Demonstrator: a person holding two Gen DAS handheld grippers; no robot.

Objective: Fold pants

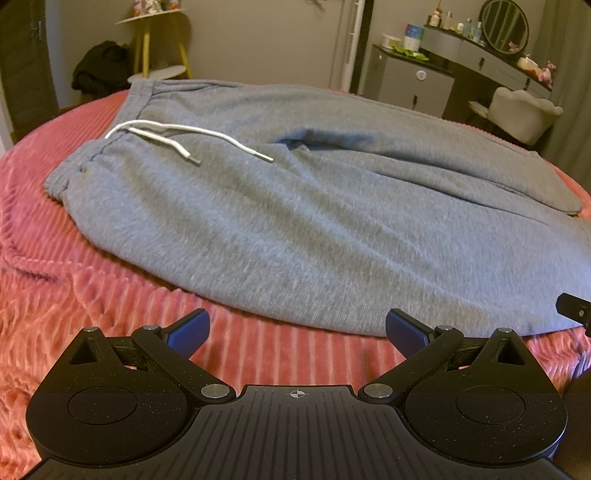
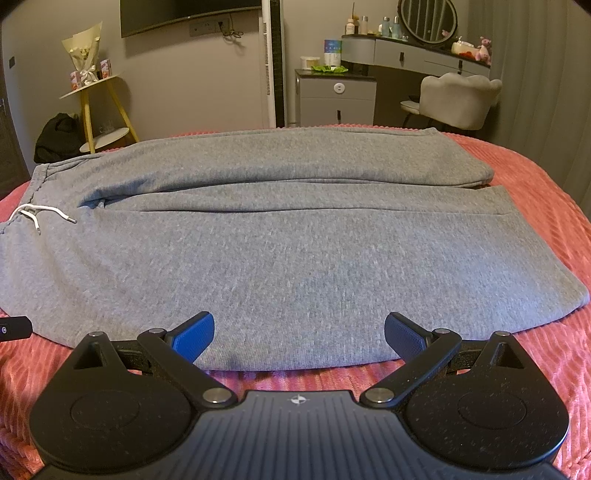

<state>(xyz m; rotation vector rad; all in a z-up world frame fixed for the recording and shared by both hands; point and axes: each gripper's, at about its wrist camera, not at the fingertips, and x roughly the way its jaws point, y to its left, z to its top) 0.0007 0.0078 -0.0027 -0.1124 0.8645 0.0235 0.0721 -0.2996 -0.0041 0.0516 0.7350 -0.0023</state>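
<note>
Grey sweatpants (image 1: 295,206) (image 2: 280,258) lie flat on a pink ribbed bedspread (image 1: 55,295) (image 2: 535,177), waistband to the left, legs running right, the far leg lying beside the near one. A white drawstring (image 1: 184,133) (image 2: 37,216) rests on the front near the waistband. My left gripper (image 1: 295,328) is open, hovering just short of the pants' near edge by the hip. My right gripper (image 2: 299,332) is open too, its blue pads (image 2: 194,338) over the near edge of the near leg. Neither holds any cloth.
Beyond the bed stand a yellow-legged side table (image 2: 99,110), a dark bag (image 2: 55,136) on the floor, a grey drawer cabinet (image 2: 336,99), a dressing table with round mirror (image 2: 428,18) and a pale chair (image 2: 458,99). The other gripper's tip shows at each view's edge (image 1: 576,308) (image 2: 14,328).
</note>
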